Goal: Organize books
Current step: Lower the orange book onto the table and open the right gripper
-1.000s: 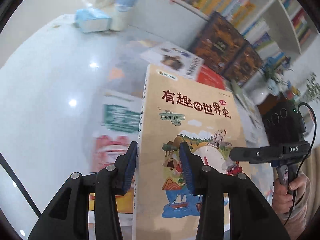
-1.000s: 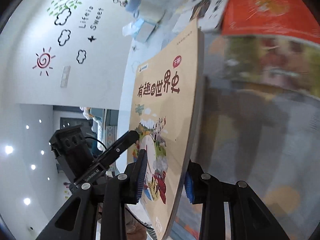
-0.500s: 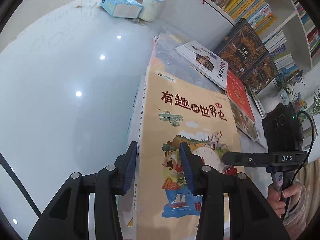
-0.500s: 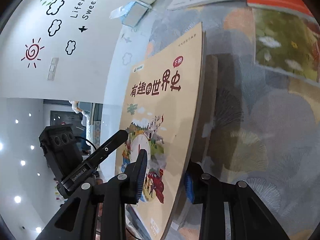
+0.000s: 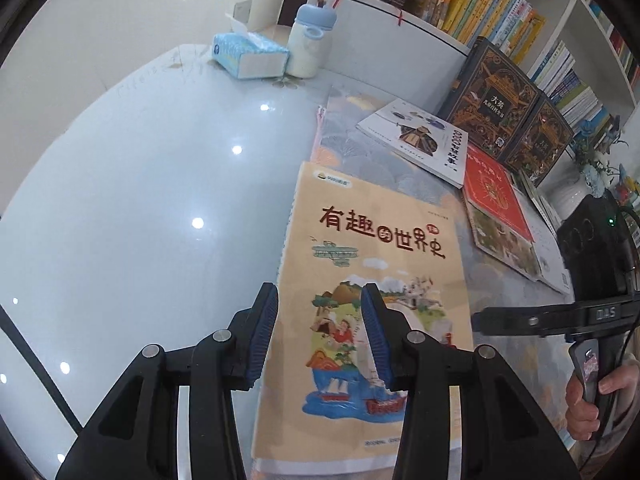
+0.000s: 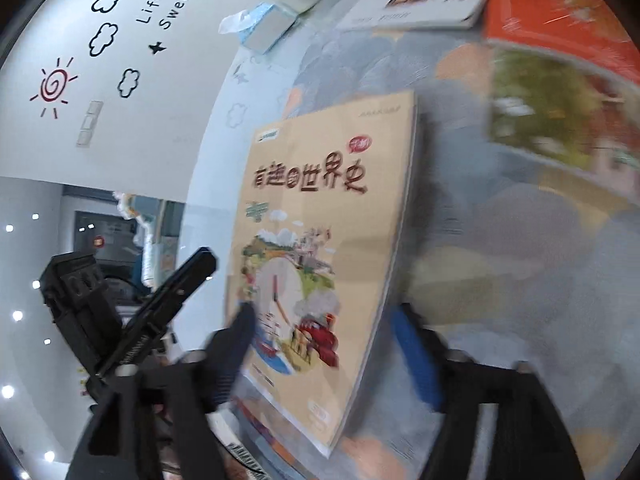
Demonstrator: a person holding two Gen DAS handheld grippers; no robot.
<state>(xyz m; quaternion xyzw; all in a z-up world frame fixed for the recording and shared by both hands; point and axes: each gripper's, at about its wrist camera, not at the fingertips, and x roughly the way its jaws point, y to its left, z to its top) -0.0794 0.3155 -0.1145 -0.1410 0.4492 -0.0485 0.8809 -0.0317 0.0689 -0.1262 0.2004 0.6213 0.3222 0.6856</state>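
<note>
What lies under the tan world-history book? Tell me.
The tan world-history book rests on more books: white page edges and a red-striped cover stick out beneath its near corner, over the patterned mat. Their covers and number are hidden.

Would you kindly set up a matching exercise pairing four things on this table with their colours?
Things:
1. tissue box
2. bottle
3. book between the left gripper fingers
4. book beside the white-covered book

Colours:
A. red cover
B. tan cover with brown characters
C. light blue pattern
D. white body, blue cap

Pairs: 1-C, 2-D, 3-B, 4-A
</note>
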